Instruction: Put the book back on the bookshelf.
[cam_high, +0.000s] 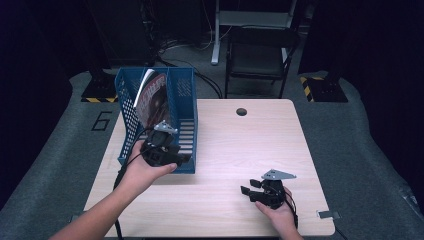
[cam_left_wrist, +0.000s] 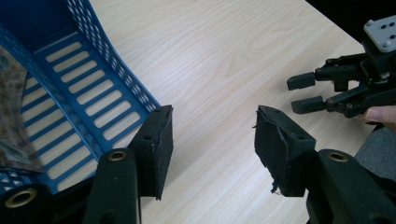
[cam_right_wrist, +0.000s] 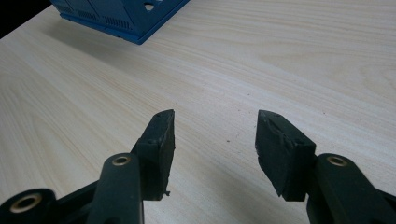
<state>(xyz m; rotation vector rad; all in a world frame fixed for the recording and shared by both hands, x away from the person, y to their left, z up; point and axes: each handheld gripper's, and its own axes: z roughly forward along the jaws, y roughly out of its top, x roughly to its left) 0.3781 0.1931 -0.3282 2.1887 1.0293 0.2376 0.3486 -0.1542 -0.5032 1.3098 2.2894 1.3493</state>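
A blue slatted file rack (cam_high: 181, 82) stands on the left of the light wooden table (cam_high: 240, 145). A magazine (cam_high: 152, 97) leans in its left compartment; the right compartment is bare. My left gripper (cam_high: 175, 159) hovers at the rack's near right corner, open. In the left gripper view its jaws (cam_left_wrist: 212, 126) hold nothing, with the rack (cam_left_wrist: 116, 56) and the magazine (cam_left_wrist: 14, 116) to their left. My right gripper (cam_high: 248, 187) is low over the table's near right part, open and pointing left (cam_left_wrist: 302, 93). In the right gripper view (cam_right_wrist: 215, 128) bare wood lies between its jaws, and the rack (cam_right_wrist: 126, 18) is far off.
A round cable hole (cam_high: 241, 111) sits near the table's far edge. A black chair (cam_high: 260, 55) stands behind the table. The table's near edge runs just under both hands. Open wood stretches between the rack and the right gripper.
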